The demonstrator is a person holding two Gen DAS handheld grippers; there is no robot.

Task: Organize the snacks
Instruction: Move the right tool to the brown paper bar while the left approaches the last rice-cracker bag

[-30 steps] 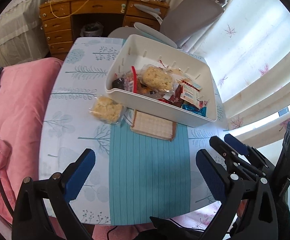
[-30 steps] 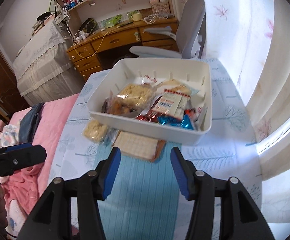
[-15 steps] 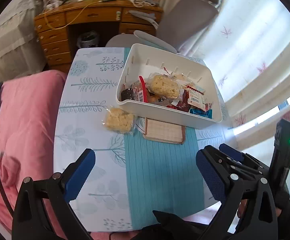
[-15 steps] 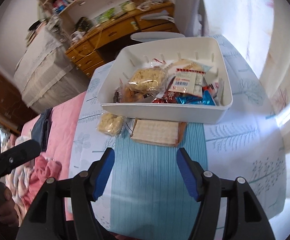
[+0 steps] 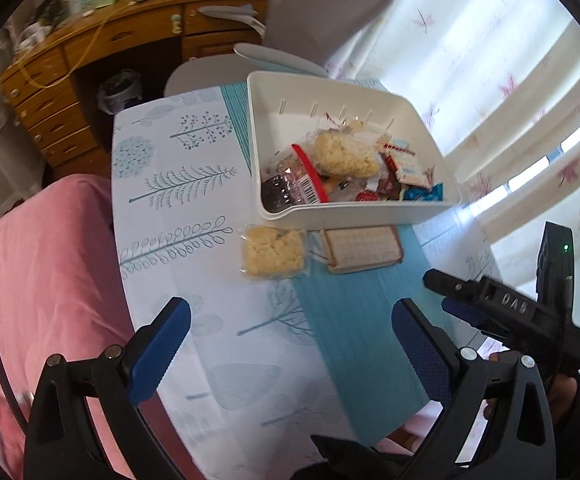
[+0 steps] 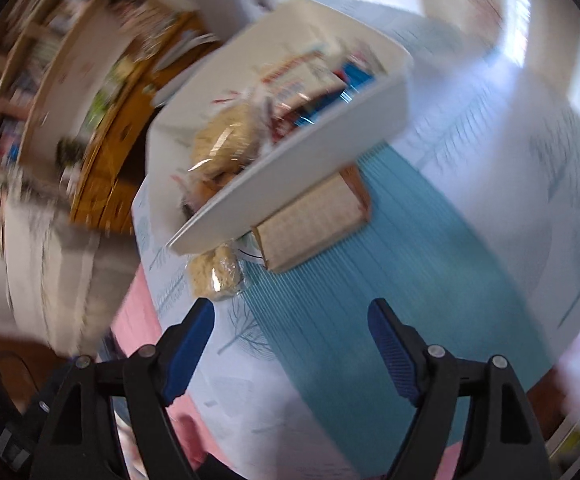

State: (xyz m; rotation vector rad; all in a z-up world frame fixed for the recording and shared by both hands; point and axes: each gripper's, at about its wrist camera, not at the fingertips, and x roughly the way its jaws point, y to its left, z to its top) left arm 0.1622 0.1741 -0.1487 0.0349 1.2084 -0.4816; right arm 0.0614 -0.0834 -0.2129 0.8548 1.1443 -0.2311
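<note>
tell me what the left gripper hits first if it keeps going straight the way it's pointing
Probably the tablecloth first, since the open left gripper looks down at the table. Along that line, the wrapped rice-crisp snack lies nearest, just before the white bin. Depth is unclear.

Snack-filled bin [image 5: 354, 216] on table [image 5: 178, 184]; rice cake [image 5: 273, 251] and cracker pack [image 5: 364, 243] lie before it

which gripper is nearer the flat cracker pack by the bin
Right, by a small margin. The right gripper hangs just short of the cracker pack; the left gripper hangs further back and off to the left.
</note>
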